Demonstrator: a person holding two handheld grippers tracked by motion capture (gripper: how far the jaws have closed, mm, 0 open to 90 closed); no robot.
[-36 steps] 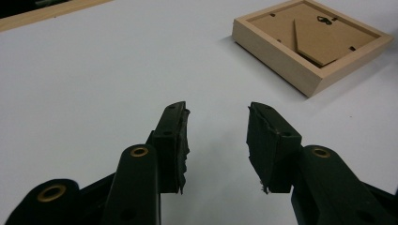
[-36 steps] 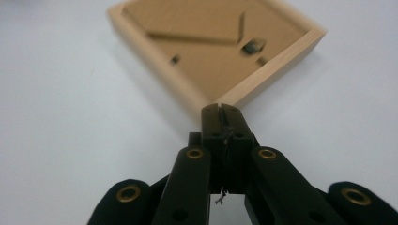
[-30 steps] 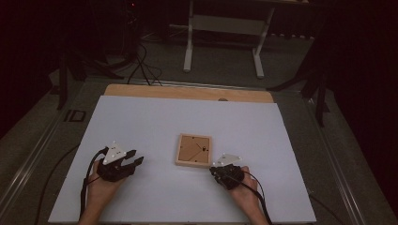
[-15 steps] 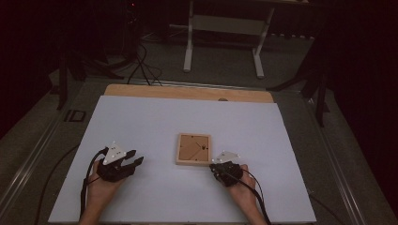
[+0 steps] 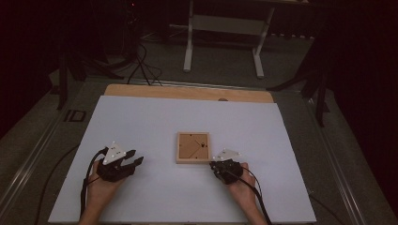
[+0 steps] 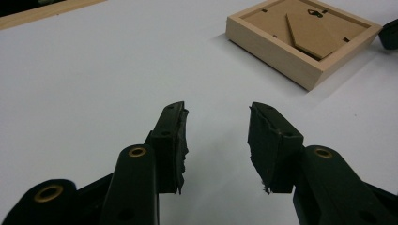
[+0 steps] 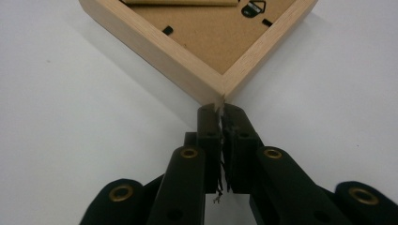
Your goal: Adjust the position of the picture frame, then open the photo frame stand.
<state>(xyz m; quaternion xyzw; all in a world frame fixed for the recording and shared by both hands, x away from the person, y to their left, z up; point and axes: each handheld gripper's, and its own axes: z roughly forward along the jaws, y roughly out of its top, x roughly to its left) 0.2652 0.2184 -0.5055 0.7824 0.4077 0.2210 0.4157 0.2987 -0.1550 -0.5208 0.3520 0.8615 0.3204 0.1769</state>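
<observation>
Picture frame (image 7: 206, 51): far part cut by top edge in right gripper view; in left gripper view far corner cut by top edge. Table (image 5: 155, 117): near edge cut by bottom edge in high view, w/ person's forearms. Right gripper (image 7: 219, 108) tips at frame's near corner: touching or just short, can't tell. Back clips in high view too small to make out.

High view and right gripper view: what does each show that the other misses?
High view: the left hand-held gripper, the table to its far edge, a stand beyond. Right gripper view: the right hand-held gripper, jaws almost together, just been opening, nothing between them, tips at the frame corner; a black hanger. Shared: the wooden frame, face down on the white table.
</observation>
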